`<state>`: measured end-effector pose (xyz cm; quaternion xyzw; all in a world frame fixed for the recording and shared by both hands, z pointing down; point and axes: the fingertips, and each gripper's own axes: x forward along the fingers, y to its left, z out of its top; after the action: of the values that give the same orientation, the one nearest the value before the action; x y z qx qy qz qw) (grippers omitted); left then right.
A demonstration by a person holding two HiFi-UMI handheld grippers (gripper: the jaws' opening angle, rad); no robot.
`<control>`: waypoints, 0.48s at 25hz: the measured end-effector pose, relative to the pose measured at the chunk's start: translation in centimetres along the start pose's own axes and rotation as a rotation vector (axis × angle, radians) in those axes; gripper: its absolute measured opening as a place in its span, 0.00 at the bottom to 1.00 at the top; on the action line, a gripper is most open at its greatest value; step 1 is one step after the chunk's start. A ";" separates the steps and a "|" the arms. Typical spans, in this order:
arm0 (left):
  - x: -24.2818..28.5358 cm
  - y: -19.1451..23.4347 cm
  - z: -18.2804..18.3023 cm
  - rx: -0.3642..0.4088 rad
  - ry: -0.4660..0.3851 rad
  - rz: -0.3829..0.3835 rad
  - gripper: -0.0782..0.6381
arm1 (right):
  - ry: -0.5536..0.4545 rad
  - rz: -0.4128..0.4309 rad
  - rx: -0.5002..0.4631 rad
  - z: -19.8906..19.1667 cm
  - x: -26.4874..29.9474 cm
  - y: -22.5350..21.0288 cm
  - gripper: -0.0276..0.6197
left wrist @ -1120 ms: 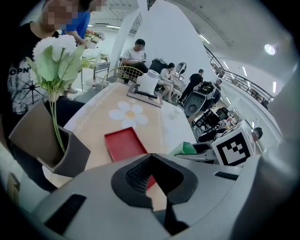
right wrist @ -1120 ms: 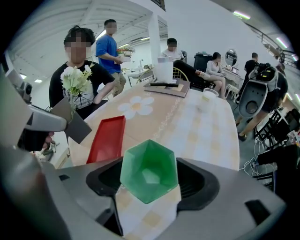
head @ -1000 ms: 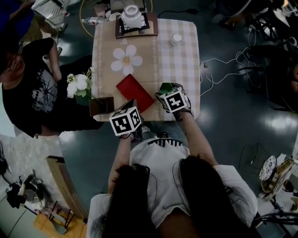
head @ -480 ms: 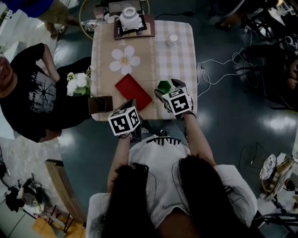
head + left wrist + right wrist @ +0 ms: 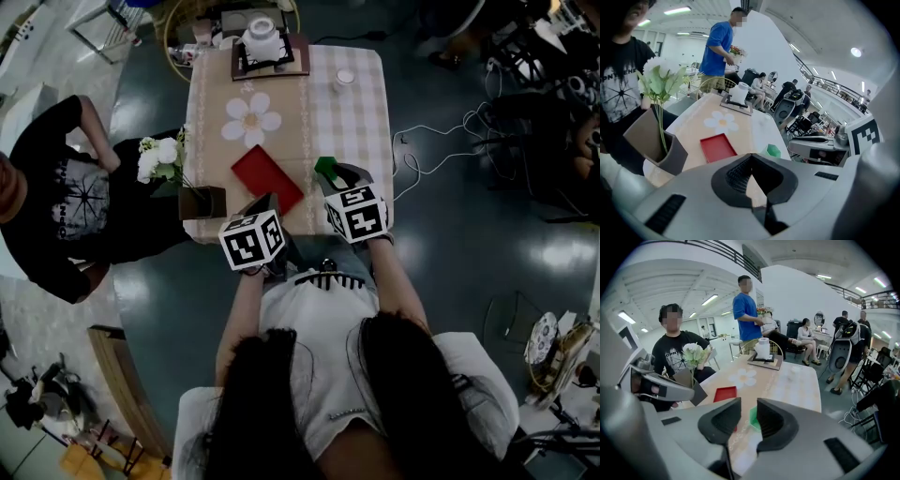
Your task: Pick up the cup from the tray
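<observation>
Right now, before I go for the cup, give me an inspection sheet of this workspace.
Surface: table under a checked cloth, with a beige flower runner.
Job's things: green cup stands on the cloth right of the red tray, apart from it.
Clutter: white flowers in a dark box; white pot on a dark tray; small white jar.
Grippers: left gripper shut, empty; right gripper jaws closing, green cup in the gap, not pressed.
Cables: white cables on the floor right of the table.
Surroundings: person in black beside the table; others farther off.
</observation>
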<state>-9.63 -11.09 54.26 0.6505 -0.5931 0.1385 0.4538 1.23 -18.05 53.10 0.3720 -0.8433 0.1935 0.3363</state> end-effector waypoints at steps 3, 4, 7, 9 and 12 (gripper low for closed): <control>-0.5 -0.6 -0.1 0.003 -0.011 -0.010 0.12 | -0.013 0.024 -0.012 -0.1 -0.7 0.8 0.10; -0.6 -0.9 -0.2 0.005 -0.015 -0.013 0.12 | -0.010 0.040 -0.013 -0.4 -0.9 1.1 0.10; -0.8 -1.5 -0.7 0.010 -0.019 -0.021 0.12 | 0.003 0.025 -0.014 -1.3 -1.4 1.2 0.06; -0.9 -1.7 -1.2 0.012 -0.013 -0.021 0.12 | 0.009 0.001 0.004 -1.9 -1.9 0.9 0.06; -1.1 -2.2 -2.0 0.016 -0.010 -0.024 0.12 | -0.001 -0.008 0.039 -2.4 -2.5 0.6 0.06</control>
<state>-7.22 -9.13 53.68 0.6620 -0.5862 0.1347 0.4473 3.00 -15.05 52.92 0.3820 -0.8379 0.2085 0.3295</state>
